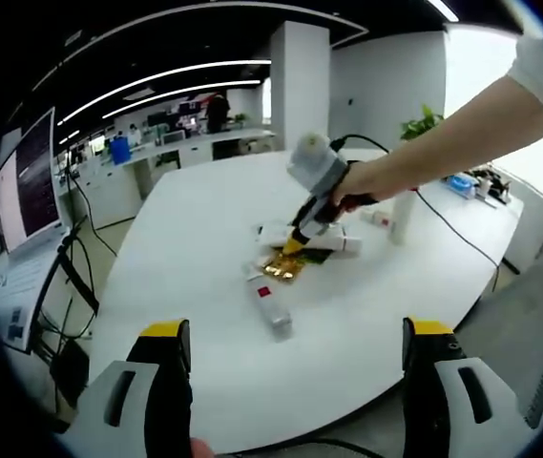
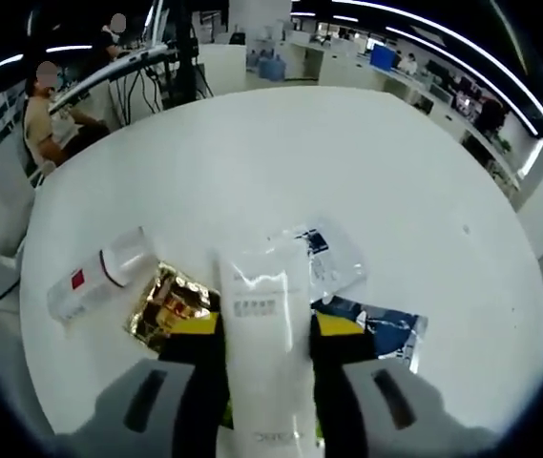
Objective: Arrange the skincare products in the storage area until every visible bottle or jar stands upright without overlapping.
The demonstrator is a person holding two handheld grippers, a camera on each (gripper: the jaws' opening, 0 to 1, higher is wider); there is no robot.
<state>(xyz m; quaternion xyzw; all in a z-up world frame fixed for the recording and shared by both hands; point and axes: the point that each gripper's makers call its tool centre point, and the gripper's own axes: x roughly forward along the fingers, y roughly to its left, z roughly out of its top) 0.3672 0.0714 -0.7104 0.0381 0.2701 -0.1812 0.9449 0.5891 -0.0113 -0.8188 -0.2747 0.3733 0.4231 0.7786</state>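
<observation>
While the right gripper [image 2: 266, 329] has its yellow-tipped fingers clamped on a white tube [image 2: 263, 315] held just above the round white desk [image 2: 347, 162], a gold foil sachet [image 2: 164, 303] lies beside it; a clear bottle with a red label [image 2: 99, 275] lies on its side nearby; clear sachets [image 2: 333, 258] rest beyond; the left gripper [image 1: 295, 334] hovers at the desk edge, fingers wide apart.
</observation>
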